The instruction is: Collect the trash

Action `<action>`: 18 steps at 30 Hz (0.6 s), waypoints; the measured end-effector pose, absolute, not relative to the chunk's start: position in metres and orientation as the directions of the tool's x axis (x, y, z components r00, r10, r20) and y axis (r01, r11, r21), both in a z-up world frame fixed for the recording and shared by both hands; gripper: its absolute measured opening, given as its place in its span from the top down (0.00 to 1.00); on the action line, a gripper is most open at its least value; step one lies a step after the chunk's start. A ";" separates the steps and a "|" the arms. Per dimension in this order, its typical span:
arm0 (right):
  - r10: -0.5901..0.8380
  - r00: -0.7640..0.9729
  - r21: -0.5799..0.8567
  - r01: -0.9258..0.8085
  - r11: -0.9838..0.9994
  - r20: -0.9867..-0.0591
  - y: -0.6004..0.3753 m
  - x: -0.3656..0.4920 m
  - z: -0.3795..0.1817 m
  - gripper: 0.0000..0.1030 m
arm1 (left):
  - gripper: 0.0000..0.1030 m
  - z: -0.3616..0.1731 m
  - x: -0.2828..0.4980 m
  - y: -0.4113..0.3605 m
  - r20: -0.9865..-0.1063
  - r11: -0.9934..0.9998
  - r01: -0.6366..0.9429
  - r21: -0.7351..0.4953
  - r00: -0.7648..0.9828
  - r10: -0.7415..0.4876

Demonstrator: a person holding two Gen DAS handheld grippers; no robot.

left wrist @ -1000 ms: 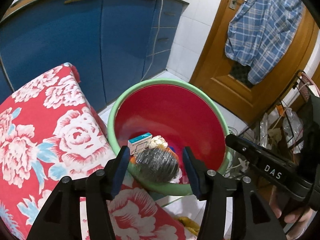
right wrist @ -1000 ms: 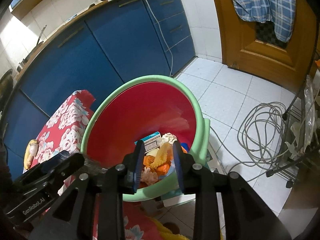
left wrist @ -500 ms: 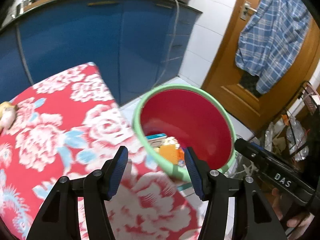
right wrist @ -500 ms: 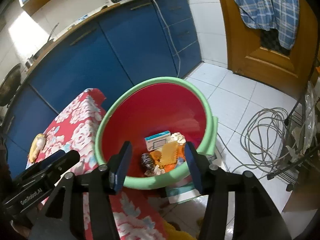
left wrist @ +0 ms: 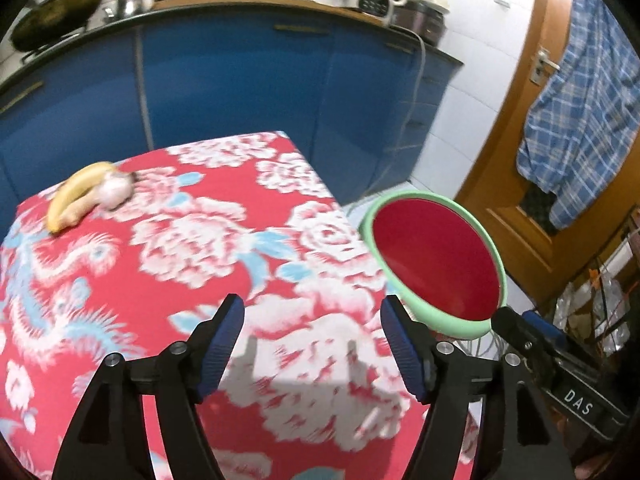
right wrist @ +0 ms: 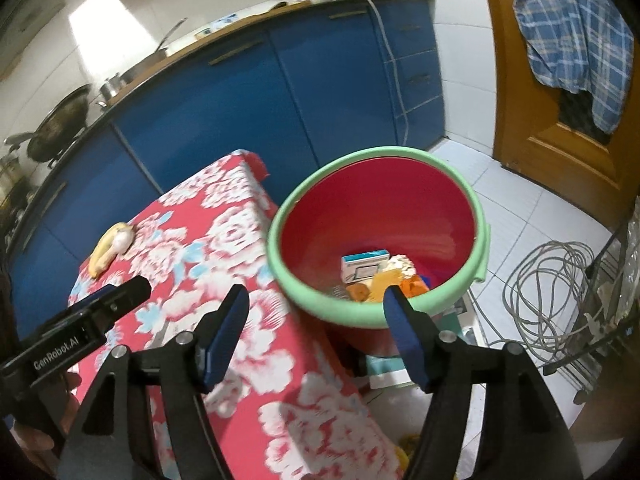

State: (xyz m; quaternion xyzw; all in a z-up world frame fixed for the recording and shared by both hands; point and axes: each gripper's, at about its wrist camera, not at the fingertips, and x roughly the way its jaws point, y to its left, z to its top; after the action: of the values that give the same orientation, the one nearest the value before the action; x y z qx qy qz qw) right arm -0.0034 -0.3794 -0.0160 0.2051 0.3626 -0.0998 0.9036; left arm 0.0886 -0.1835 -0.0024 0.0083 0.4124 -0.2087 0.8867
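- Remaining on the far left of the floral tablecloth point(left wrist: 192, 240): a banana peel point(left wrist: 76, 196) with a pale crumpled wad point(left wrist: 116, 192) touching its right end, both well apart from either gripper.
- Handling, judged: the peel is light, limp and slick, so a pinch across its curved middle should hold better than one at a tip; the wad looks soft and crushable and may be taken anywhere.
- Left gripper point(left wrist: 312, 344): jaws opening, nothing between them, only cloth beyond.
- Right gripper point(right wrist: 316, 324): jaws opening, likewise empty, aimed at the near rim of the bin.
- Bin point(right wrist: 478, 216): red bucket with a green rim, on the floor right of the table. It holds a small white-and-teal box point(right wrist: 366, 266), a pale crumpled scrap point(right wrist: 402, 262) and orange and yellow scraps point(right wrist: 384, 284); further contents are hidden by the near wall.
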 end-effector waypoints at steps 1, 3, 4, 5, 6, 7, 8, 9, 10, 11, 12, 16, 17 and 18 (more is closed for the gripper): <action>-0.029 0.720 0.295 0.320 0.900 -0.694 -0.374 -0.006 -0.015 0.30 | 0.29 -0.001 0.085 -0.176 -0.733 0.920 0.361 -0.154 0.583 -0.352; -0.026 0.725 0.289 0.306 0.907 -0.688 -0.367 -0.010 -0.012 0.28 | 0.29 0.001 0.079 -0.167 -0.730 0.927 0.343 -0.151 0.594 -0.338; -0.024 0.730 0.286 0.297 0.911 -0.683 -0.362 -0.012 -0.010 0.27 | 0.29 0.003 0.076 -0.162 -0.729 0.931 0.334 -0.150 0.599 -0.332; -0.023 0.733 0.283 0.291 0.914 -0.680 -0.358 -0.014 -0.008 0.27 | 0.29 0.004 0.072 -0.155 -0.727 0.936 0.320 -0.148 0.606 -0.322; -0.021 0.737 0.281 0.284 0.917 -0.676 -0.354 -0.017 -0.007 0.27 | 0.29 0.005 0.069 -0.153 -0.725 0.938 0.312 -0.147 0.611 -0.317; -0.020 0.740 0.277 0.278 0.920 -0.673 -0.349 -0.019 -0.005 0.26 | 0.29 0.006 0.065 -0.147 -0.722 0.943 0.301 -0.145 0.619 -0.309; -0.020 0.743 0.274 0.271 0.923 -0.669 -0.346 -0.021 -0.003 0.23 | 0.29 0.007 0.062 -0.143 -0.719 0.946 0.292 -0.143 0.626 -0.301; -0.020 0.747 0.271 0.265 0.925 -0.665 -0.342 -0.023 -0.002 0.22 | 0.29 0.008 0.058 -0.139 -0.717 0.949 0.283 -0.141 0.631 -0.295; -0.018 0.750 0.268 0.259 0.928 -0.661 -0.338 -0.026 0.000 0.19 | 0.29 0.009 0.055 -0.135 -0.716 0.951 0.274 -0.140 0.636 -0.289; -0.017 0.753 0.266 0.253 0.930 -0.657 -0.335 -0.029 0.001 0.19 | 0.29 0.009 0.052 -0.132 -0.715 0.954 0.266 -0.140 0.639 -0.283; -0.013 0.756 0.264 0.244 0.933 -0.654 -0.331 -0.032 0.002 0.19 | 0.29 0.009 0.050 -0.130 -0.715 0.955 0.261 -0.140 0.640 -0.280; -0.006 0.762 0.255 0.223 0.941 -0.647 -0.321 -0.040 0.004 0.19 | 0.29 0.011 0.039 -0.121 -0.710 0.963 0.233 -0.137 0.655 -0.259; -0.004 0.763 0.252 0.218 0.943 -0.646 -0.319 -0.042 0.004 0.19 | 0.29 0.011 0.036 -0.118 -0.707 0.965 0.226 -0.132 0.661 -0.252; -0.004 0.764 0.249 0.215 0.944 -0.645 -0.317 -0.044 0.004 0.19 | 0.29 0.012 0.033 -0.117 -0.705 0.967 0.221 -0.128 0.665 -0.246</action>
State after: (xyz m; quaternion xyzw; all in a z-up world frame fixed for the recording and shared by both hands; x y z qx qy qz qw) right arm -0.0443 -0.3170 0.0041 0.1562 0.3381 -0.0593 0.9262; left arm 0.0332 -0.1166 0.0116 -0.0158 0.3885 -0.1280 0.9124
